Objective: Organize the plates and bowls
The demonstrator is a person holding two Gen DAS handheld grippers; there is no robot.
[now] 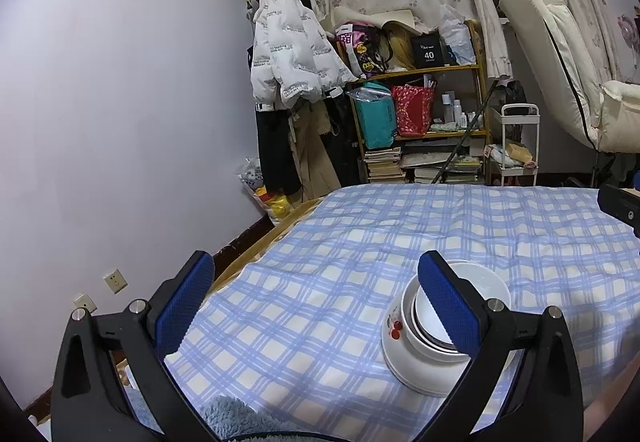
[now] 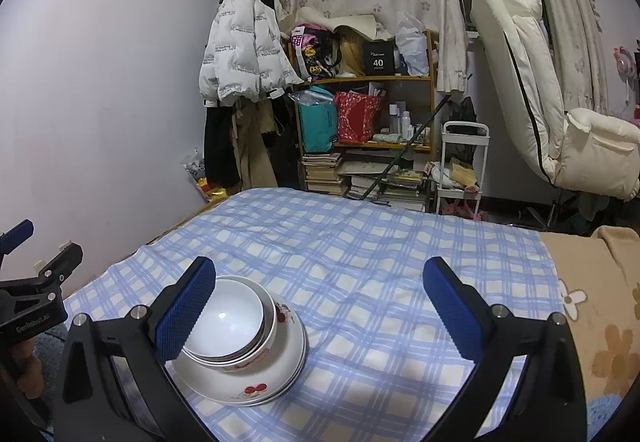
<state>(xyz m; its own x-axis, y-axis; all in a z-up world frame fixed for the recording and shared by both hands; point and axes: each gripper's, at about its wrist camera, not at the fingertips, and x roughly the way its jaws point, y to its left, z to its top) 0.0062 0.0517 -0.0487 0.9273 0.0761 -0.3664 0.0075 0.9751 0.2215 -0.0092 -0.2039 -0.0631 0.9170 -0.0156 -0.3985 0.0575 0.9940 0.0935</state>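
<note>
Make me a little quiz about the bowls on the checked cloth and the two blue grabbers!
1. True or false: the bowls sit nested in one stack.
2. What fruit-coloured picture decorates the outer bowl: A) red cherries, B) green leaves, C) blue fish?
3. Fill in: both the left gripper and the right gripper are ____, holding nothing.

Key: 1 true. 2 A. 3 open.

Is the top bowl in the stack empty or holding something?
Empty. The top bowl shows a bare white inside with only a light glare, nested upright in the stack.
</note>
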